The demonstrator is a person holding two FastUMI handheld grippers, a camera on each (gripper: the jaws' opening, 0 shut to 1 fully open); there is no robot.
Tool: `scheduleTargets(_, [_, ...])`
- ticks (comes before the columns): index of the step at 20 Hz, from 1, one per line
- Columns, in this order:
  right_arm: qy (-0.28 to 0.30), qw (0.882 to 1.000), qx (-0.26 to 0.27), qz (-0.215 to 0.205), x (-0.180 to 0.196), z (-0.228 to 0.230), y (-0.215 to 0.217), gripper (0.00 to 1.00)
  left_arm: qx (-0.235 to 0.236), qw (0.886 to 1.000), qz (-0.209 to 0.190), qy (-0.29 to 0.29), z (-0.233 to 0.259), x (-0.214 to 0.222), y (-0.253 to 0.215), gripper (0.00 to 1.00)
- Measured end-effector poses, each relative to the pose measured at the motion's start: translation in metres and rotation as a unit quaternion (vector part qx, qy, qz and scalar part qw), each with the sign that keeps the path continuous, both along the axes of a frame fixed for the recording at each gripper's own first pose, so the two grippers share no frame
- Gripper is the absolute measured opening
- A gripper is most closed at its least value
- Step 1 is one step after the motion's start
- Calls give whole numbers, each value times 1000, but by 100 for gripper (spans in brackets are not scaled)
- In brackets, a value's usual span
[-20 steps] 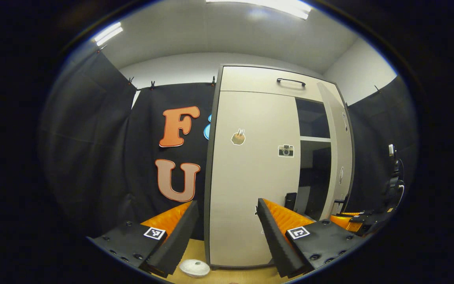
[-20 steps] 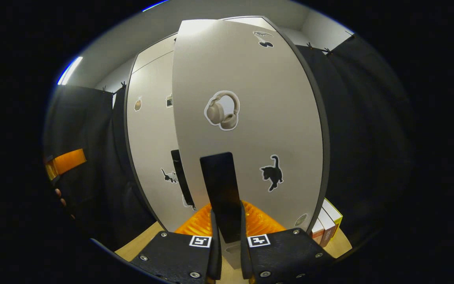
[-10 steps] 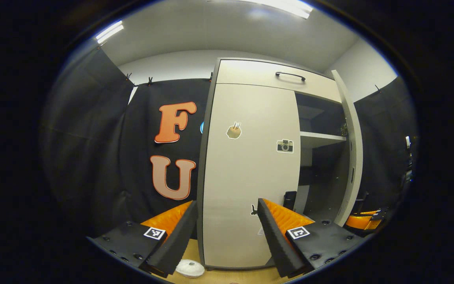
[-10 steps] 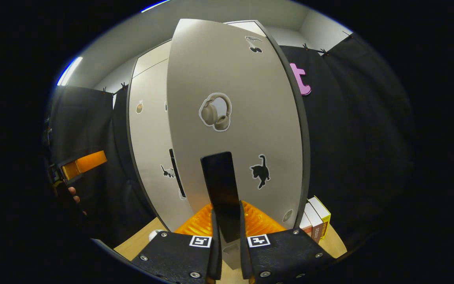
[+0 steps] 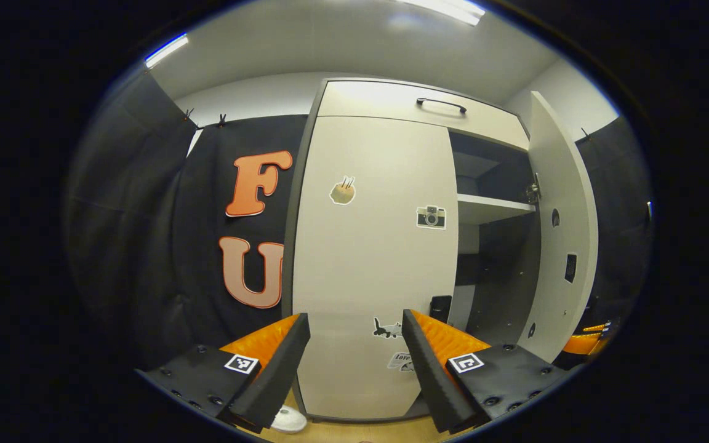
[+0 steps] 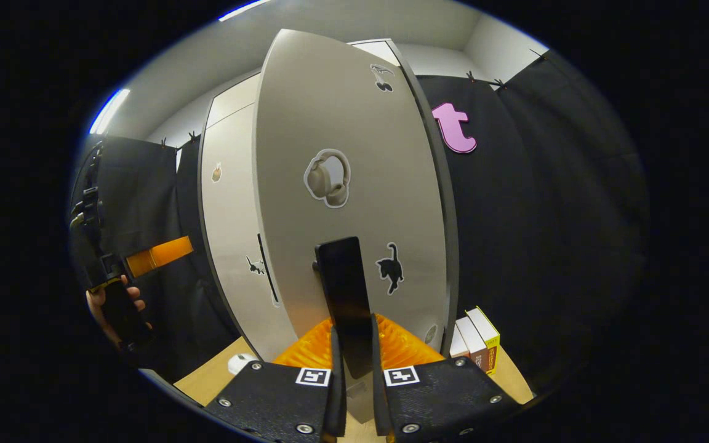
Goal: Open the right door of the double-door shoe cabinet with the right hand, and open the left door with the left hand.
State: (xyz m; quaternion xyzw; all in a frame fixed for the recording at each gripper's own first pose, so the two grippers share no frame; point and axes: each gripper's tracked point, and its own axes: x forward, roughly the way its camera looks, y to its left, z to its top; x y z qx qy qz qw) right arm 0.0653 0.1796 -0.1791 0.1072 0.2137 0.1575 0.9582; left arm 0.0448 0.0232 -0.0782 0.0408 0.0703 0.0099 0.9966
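both tools level: right tool (image 6: 352, 369) clamps handle (image 6: 345, 301), left tool (image 5: 354, 363) spread.

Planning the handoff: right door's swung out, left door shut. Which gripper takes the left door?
Left. The left gripper is open and faces the shut left door. The right gripper is shut on the right door's handle.

Recording booth w/ black cloth walls (image 5: 145, 234), ceiling strip lights (image 5: 447, 9), shoe cabinet (image 5: 373, 258) on wood floor (image 6: 219, 375).
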Motion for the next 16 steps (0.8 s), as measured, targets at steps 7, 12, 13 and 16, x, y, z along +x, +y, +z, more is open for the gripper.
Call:
scheduleTargets(7, [-1,1000,0,-21,-2,2,-20,17,-8,1000,-10,10,-13,16,-15,95])
scheduleTargets(12, [2,998,-3,-57,-1,0,-38,15,-16,999,-25,18,-24,29,-35,96])
scheduleTargets(13, [-2,997,-9,-71,1,1,-45,14,-19,999,-29,22,-27,31,-41,96])
scheduleTargets(16, [-11,994,-28,-109,11,-3,-64,11,-19,999,-40,31,-35,37,-55,96])
